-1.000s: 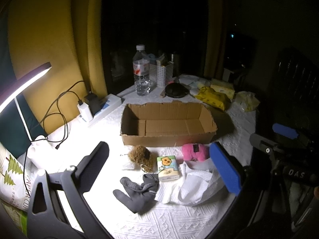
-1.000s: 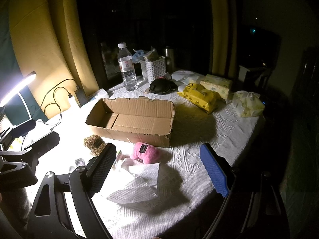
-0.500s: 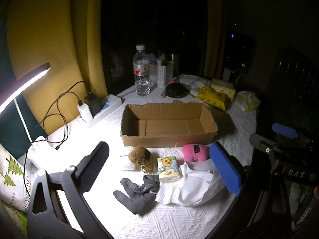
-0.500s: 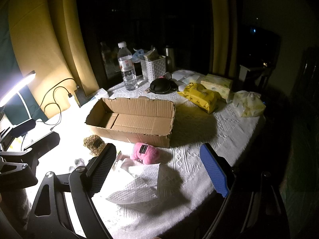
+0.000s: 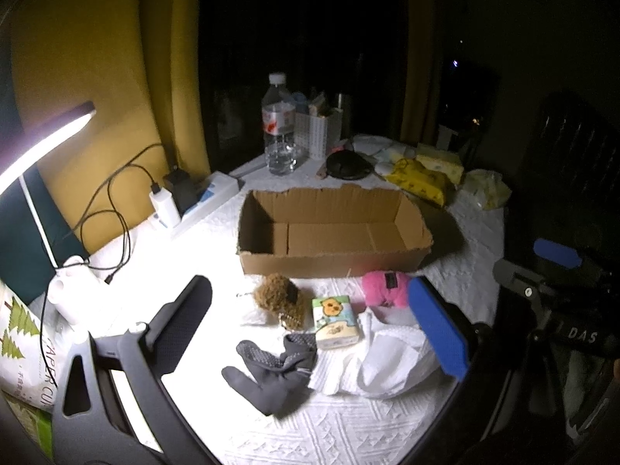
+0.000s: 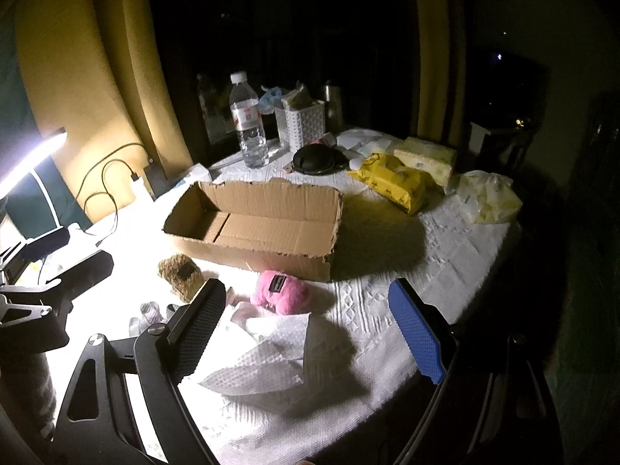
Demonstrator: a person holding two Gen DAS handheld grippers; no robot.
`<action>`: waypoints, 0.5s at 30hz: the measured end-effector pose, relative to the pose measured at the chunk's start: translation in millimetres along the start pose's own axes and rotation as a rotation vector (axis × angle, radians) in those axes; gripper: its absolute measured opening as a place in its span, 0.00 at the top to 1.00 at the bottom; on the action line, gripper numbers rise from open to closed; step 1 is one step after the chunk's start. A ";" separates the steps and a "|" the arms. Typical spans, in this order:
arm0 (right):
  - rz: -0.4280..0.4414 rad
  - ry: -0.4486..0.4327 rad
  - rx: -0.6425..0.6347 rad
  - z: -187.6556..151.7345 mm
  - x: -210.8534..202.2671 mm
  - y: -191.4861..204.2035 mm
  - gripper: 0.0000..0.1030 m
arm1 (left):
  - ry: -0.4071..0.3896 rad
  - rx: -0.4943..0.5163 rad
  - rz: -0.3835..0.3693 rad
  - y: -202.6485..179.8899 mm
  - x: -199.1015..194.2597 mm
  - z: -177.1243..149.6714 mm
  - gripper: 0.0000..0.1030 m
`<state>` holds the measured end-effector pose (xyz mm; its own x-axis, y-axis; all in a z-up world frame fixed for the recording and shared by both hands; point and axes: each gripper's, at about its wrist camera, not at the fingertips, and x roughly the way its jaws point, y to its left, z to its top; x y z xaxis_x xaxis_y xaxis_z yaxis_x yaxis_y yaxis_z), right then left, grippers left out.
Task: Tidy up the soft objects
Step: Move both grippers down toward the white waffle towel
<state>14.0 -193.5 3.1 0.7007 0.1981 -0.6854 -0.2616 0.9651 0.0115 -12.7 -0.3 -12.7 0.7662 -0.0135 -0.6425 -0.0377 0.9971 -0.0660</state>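
Observation:
An empty open cardboard box [image 5: 333,232] [image 6: 255,224] stands mid-table. In front of it lie a brown plush toy [image 5: 279,298] [image 6: 180,271], a small tissue pack [image 5: 335,321], a pink plush toy [image 5: 383,288] [image 6: 281,290], a grey glove [image 5: 271,368] and a crumpled white cloth [image 5: 383,364] [image 6: 267,356]. My left gripper [image 5: 314,329] is open and empty, held above these things. My right gripper [image 6: 310,333] is open and empty above the white cloth. In the left wrist view the right gripper shows at the right edge [image 5: 554,267].
A water bottle [image 5: 278,128], a white basket [image 6: 304,122], a black round thing [image 6: 316,159], yellow packs [image 6: 399,182] and a plastic bag [image 6: 488,197] crowd the far side. A lit desk lamp [image 5: 42,139], power strip [image 5: 205,201] and cables lie left. A paper bag [image 5: 23,348] sits near left.
Both grippers have barely shifted. The objects on the table have not moved.

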 end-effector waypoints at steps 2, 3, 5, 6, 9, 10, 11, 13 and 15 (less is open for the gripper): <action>0.006 0.016 -0.001 -2.8 7.2 0.8 0.14 | 0.012 0.003 0.004 1.6 3.7 -6.4 0.01; 0.007 0.023 -0.001 -5.2 10.9 1.7 0.14 | 0.023 0.006 0.006 2.0 6.4 -9.6 0.01; 0.016 0.043 -0.006 -9.1 19.3 3.5 0.14 | 0.046 0.011 0.013 3.0 13.3 -17.4 0.01; 0.022 0.054 -0.011 -12.4 23.5 5.0 0.14 | 0.054 0.013 0.015 3.6 15.4 -19.9 0.01; 0.039 0.088 -0.020 -21.9 36.5 9.7 0.14 | 0.083 0.013 0.024 6.0 23.3 -30.8 0.01; 0.045 0.101 -0.022 -25.1 41.0 11.5 0.14 | 0.087 0.013 0.026 6.6 24.6 -32.7 0.01; 0.051 0.111 -0.021 -28.8 44.9 12.4 0.14 | 0.094 0.014 0.029 7.3 26.5 -36.0 0.01; 0.063 0.128 -0.019 -34.4 51.8 14.6 0.14 | 0.108 0.015 0.034 8.4 30.7 -42.1 0.01; 0.074 0.142 -0.015 -41.1 58.3 16.2 0.14 | 0.124 0.015 0.036 10.2 36.0 -48.0 0.01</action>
<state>23.3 -173.3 -66.5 0.5782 0.2415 -0.7793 -0.3201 0.9458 0.0556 -16.2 5.8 -73.1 0.6791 0.0145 -0.7339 -0.0540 0.9981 -0.0302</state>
